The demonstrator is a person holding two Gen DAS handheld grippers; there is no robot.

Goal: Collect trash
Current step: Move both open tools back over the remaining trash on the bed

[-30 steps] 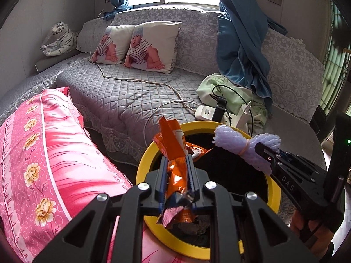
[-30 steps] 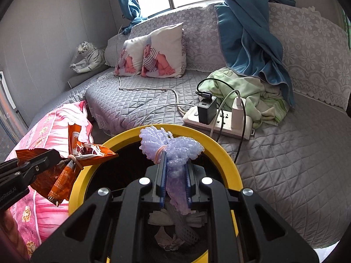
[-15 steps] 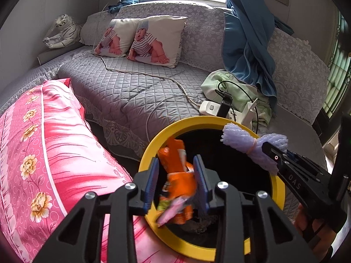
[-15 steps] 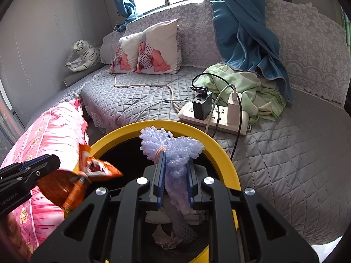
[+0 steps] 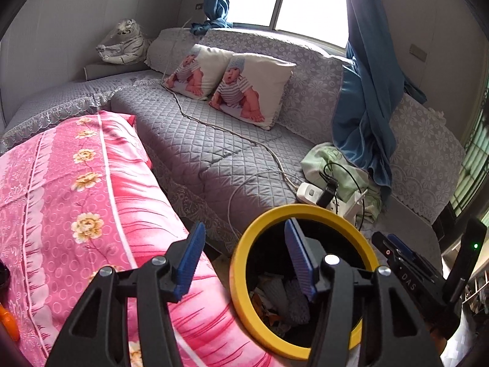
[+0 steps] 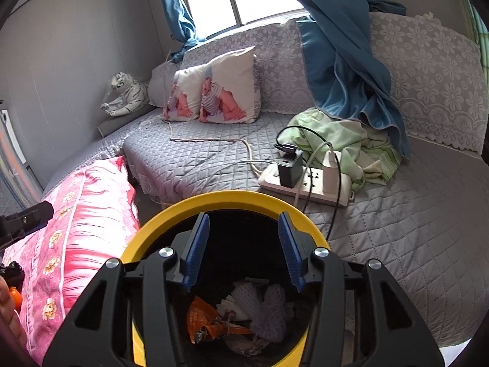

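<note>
A yellow-rimmed bin (image 6: 232, 197) stands between the pink bedding and the grey sofa. Inside it lie an orange snack wrapper (image 6: 211, 321) and a lilac foam net (image 6: 262, 309) among other scraps. My right gripper (image 6: 241, 244) hovers over the bin mouth, its jaws opening with nothing between them. My left gripper (image 5: 244, 253) is above the bin's left rim (image 5: 241, 263), jaws also opening and empty. The right gripper's tip (image 5: 397, 250) shows at the bin's right side in the left wrist view. The left gripper's tip (image 6: 30, 217) shows at the left edge of the right wrist view.
A white power strip (image 6: 305, 183) with chargers and cables lies on the grey quilted sofa (image 6: 198, 159) just behind the bin. A green cloth (image 6: 351, 143), blue curtain (image 6: 345, 70), two printed cushions (image 5: 238, 88) and a toy tiger (image 5: 122, 46) sit further back. Pink floral bedding (image 5: 76, 198) fills the left.
Both grippers opened. The orange wrapper dropped from the left and the lilac foam net from the right into the bin. The left gripper moved up and to the left.
</note>
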